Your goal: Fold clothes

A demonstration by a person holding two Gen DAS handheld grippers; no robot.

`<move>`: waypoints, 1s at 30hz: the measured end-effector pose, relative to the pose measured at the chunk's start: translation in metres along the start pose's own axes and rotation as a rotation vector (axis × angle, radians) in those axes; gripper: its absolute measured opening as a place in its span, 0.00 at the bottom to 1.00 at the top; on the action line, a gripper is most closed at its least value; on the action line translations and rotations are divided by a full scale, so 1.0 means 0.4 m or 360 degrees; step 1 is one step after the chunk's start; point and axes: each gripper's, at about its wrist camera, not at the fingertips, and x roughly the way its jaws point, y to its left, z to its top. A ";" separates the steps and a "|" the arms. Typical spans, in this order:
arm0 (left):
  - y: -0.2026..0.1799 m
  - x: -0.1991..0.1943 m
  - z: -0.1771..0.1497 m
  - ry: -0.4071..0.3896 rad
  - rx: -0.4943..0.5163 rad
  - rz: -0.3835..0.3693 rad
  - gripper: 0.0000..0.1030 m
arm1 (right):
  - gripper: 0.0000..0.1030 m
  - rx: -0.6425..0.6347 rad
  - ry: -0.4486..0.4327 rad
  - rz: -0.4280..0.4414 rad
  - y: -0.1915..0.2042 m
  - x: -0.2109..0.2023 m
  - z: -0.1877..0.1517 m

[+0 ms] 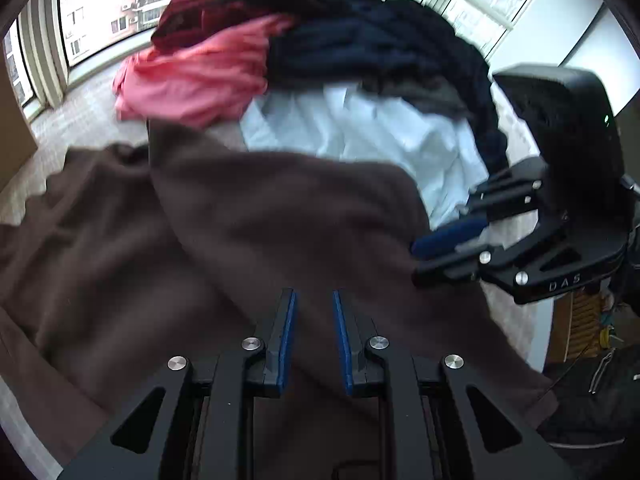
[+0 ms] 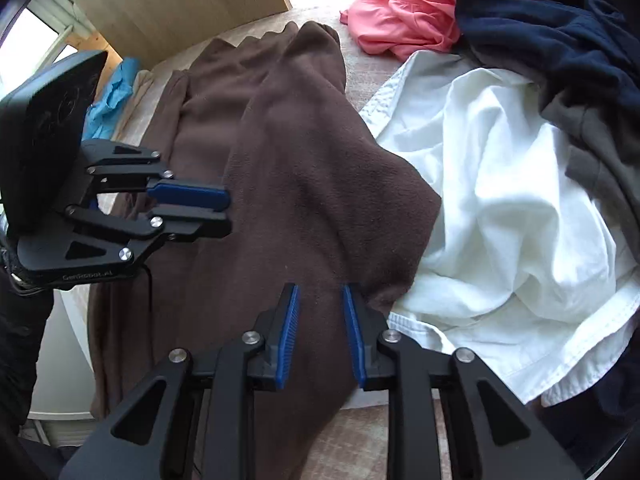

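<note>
A brown fleece garment (image 1: 240, 220) (image 2: 300, 160) lies spread over the table, one fold overlapping a white shirt (image 1: 380, 132) (image 2: 500, 200). My left gripper (image 1: 314, 296) (image 2: 228, 212) hovers over the brown fleece with its blue-padded fingers a narrow gap apart and nothing pinched between them. My right gripper (image 2: 320, 290) (image 1: 414, 260) is at the fleece's right edge, next to the white shirt. It is also narrowly open, and the fleece passes flat beneath it. The left wrist view is blurred.
A heap of clothes lies behind: a pink garment (image 1: 192, 80) (image 2: 408, 20), a navy one (image 1: 380, 40) (image 2: 560, 40), a maroon one (image 1: 188, 20) and a grey one (image 2: 592, 140). A wooden panel (image 2: 180, 4) and a blue cloth (image 2: 108, 96) are at the far left. Windows (image 1: 120, 0) stand behind.
</note>
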 end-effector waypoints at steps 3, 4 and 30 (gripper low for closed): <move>-0.068 -0.094 -0.070 -0.0092 -0.0020 0.0110 0.17 | 0.23 0.0000 -0.0058 0.0056 0.003 -0.088 -0.031; -0.100 -0.141 -0.098 -0.0130 -0.0038 0.0147 0.17 | 0.23 -0.0021 -0.0080 0.0092 0.010 -0.129 -0.055; -0.622 -0.091 -0.516 -0.0127 -0.0421 -0.0063 0.30 | 0.32 -0.0266 -0.0055 0.0193 0.185 -0.171 -0.708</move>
